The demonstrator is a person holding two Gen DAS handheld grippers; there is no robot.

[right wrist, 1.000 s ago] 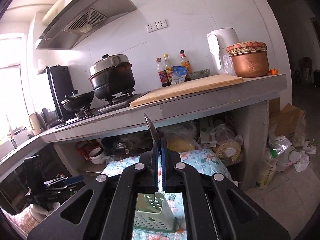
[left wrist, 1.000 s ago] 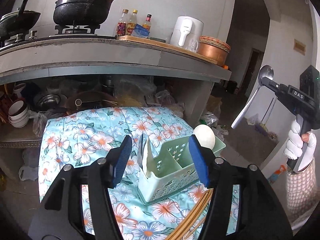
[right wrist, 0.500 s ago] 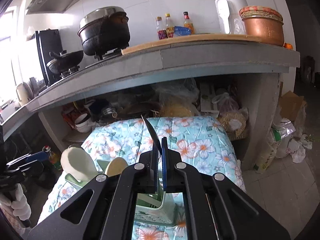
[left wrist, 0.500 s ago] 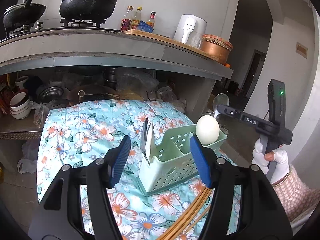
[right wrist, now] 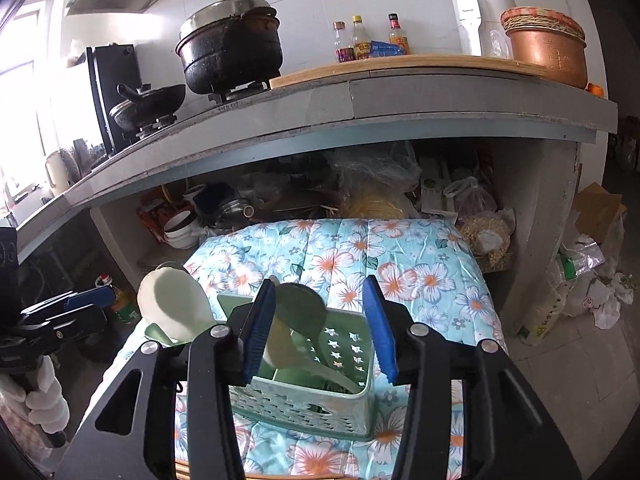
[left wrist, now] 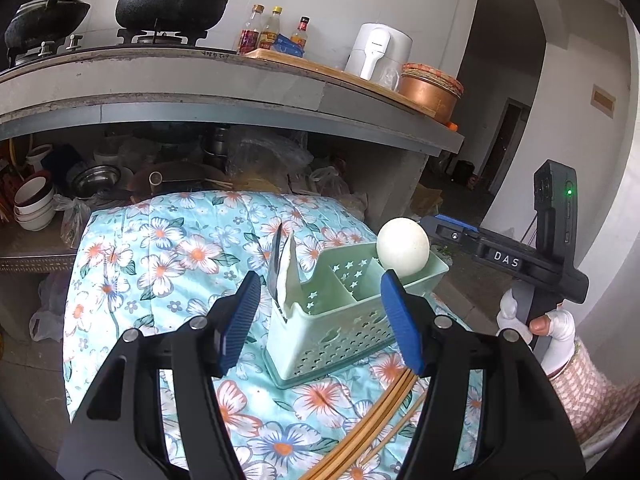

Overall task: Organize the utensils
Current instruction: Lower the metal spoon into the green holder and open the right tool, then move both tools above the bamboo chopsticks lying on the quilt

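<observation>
Nearest in the left wrist view, the left gripper (left wrist: 320, 312) stands with its blue pads apart and nothing between them, hovering over the near edge of the floral cloth (left wrist: 172, 248). A bundle of bamboo chopsticks (left wrist: 376, 416) lies on the cloth just under its right finger, running toward the lower frame edge.

Just beyond sits the pale green utensil caddy (left wrist: 340, 320), a perforated plastic basket with star cut-outs and inner dividers, set on the cloth with bare cloth open to its left and behind. At its left end a metal utensil and a pale flat one stand upright together; at its far right corner the round back of a white spoon (left wrist: 403, 249) rises above the rim.

The right gripper (right wrist: 320, 320) hangs directly over the caddy's end compartment; its jaws have just been opening and now stand apart, pads clear of the spoon (right wrist: 300, 312) that leans in the compartment between them.

Farther off, the cloth ends close under a grey concrete counter (left wrist: 240, 92) with cluttered shelving beneath, leaving little headroom there.
</observation>
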